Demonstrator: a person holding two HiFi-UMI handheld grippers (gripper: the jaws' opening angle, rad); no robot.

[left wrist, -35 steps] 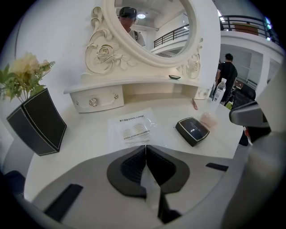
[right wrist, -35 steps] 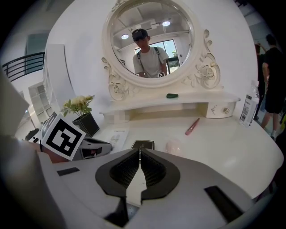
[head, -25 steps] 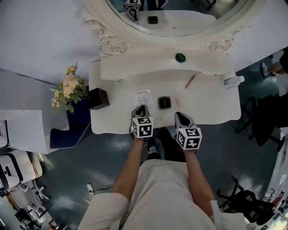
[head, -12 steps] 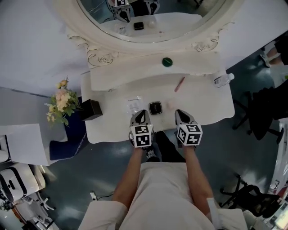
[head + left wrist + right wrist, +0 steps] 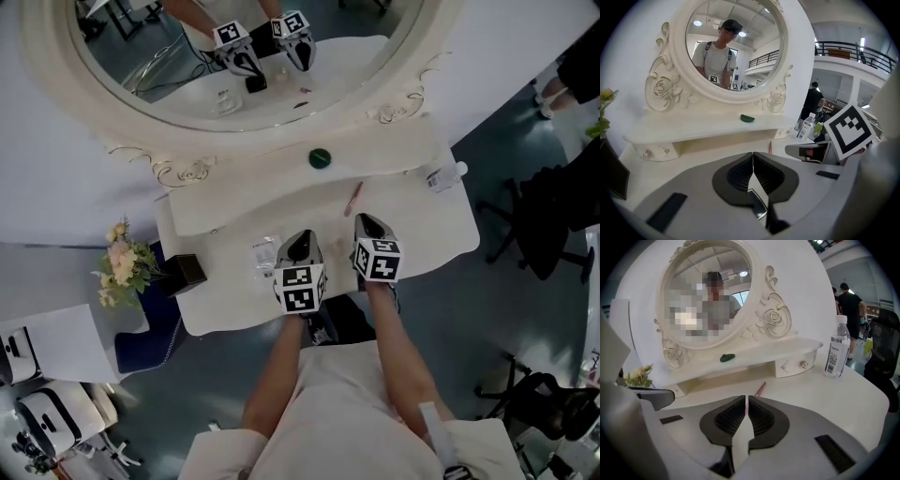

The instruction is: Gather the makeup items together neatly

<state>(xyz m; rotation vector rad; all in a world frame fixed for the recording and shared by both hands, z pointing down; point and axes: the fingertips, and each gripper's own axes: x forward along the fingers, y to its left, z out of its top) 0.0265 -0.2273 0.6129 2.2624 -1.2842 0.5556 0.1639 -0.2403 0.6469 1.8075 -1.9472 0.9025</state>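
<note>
From the head view, the left gripper [image 5: 302, 242] and right gripper [image 5: 367, 225] hover side by side over the front of the white dressing table [image 5: 422, 220]. The pink pencil [image 5: 353, 197] lies just beyond the right gripper's tips, and the green item [image 5: 321, 157] sits on the raised shelf under the mirror [image 5: 169, 56]. A clear packet [image 5: 265, 253] lies just left of the left gripper, and a water bottle [image 5: 441, 175] is on its side at the far right. The head view does not show the black compact [image 5: 759, 206] on the table. It appears only in the left gripper view, through the gap behind that gripper's clenched jaws, whose tips meet with nothing pinched. The right gripper view shows its jaws closed to a thin slit, also empty, with the pencil on the tabletop past them. A black box [image 5: 187, 272] and flowers [image 5: 120, 272] show only from above.
</note>
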